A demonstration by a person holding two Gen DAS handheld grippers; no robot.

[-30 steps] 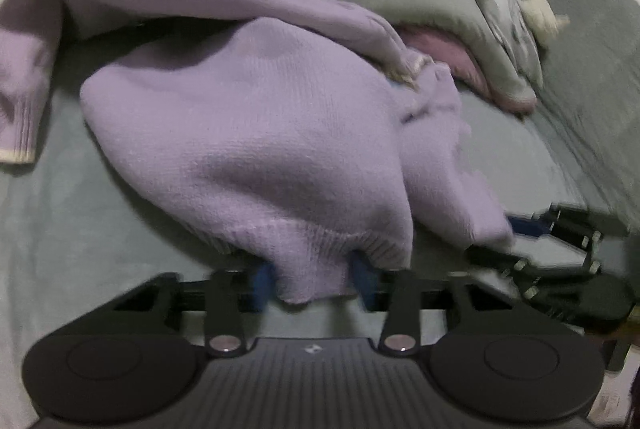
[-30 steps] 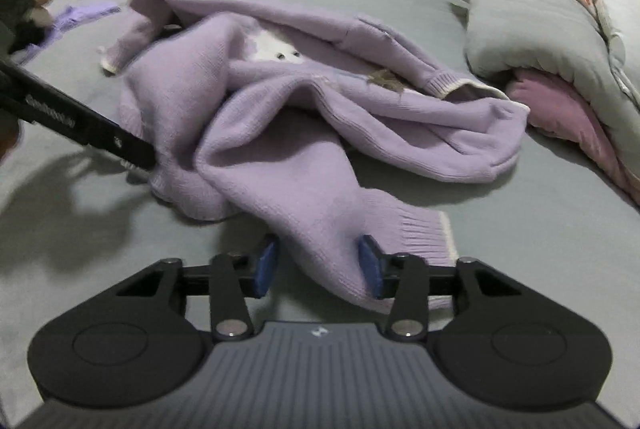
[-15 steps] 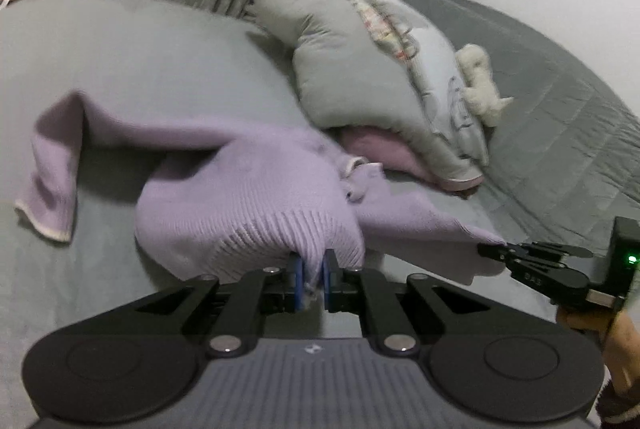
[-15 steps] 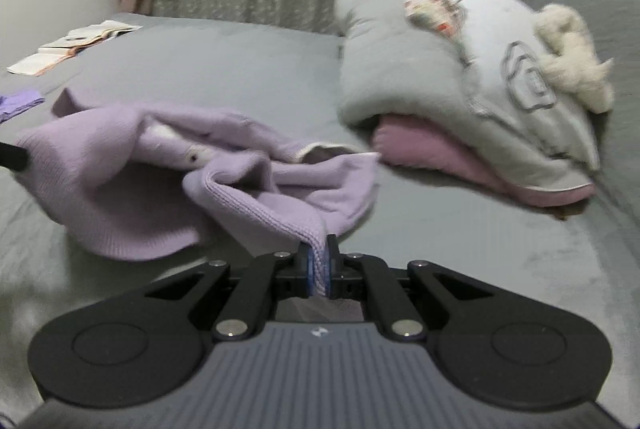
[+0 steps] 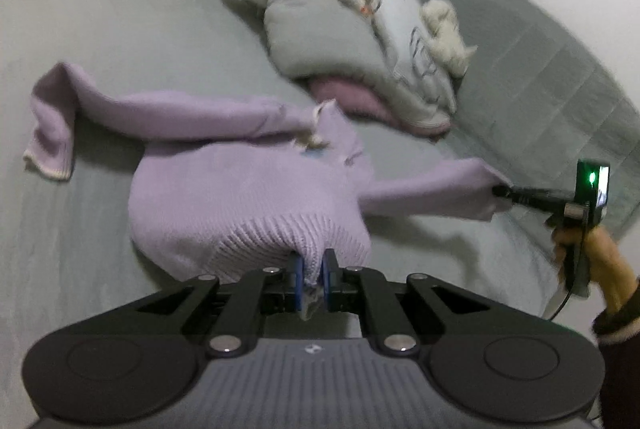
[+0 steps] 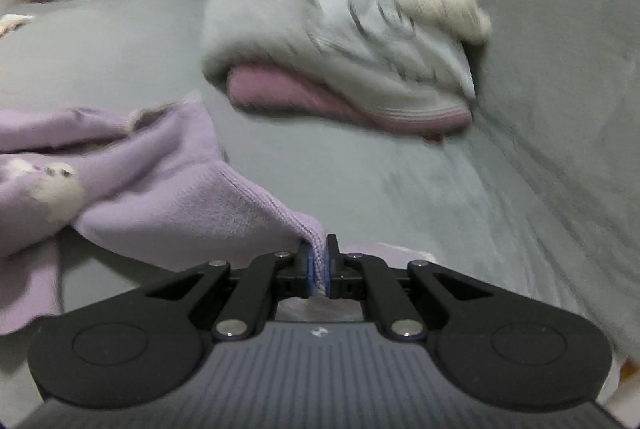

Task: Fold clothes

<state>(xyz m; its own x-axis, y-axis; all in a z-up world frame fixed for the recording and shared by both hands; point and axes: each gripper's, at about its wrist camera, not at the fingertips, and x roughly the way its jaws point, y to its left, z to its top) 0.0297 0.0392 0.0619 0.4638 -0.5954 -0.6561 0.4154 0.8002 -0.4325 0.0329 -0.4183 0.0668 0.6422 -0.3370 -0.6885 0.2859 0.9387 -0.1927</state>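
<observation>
We held the lilac sweater (image 5: 240, 189) on the grey bed (image 5: 120, 41): our left gripper (image 5: 313, 279) had its jaws clamped on the ribbed hem, our right gripper (image 6: 319, 267) pinched another edge, toward the bed's headboard end.

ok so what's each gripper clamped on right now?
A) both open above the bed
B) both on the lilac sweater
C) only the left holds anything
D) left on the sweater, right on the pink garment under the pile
B: the left gripper pinches the ribbed hem of the lilac sweater, and the right gripper is shut on another edge of the same knit, stretching it between them.
</observation>
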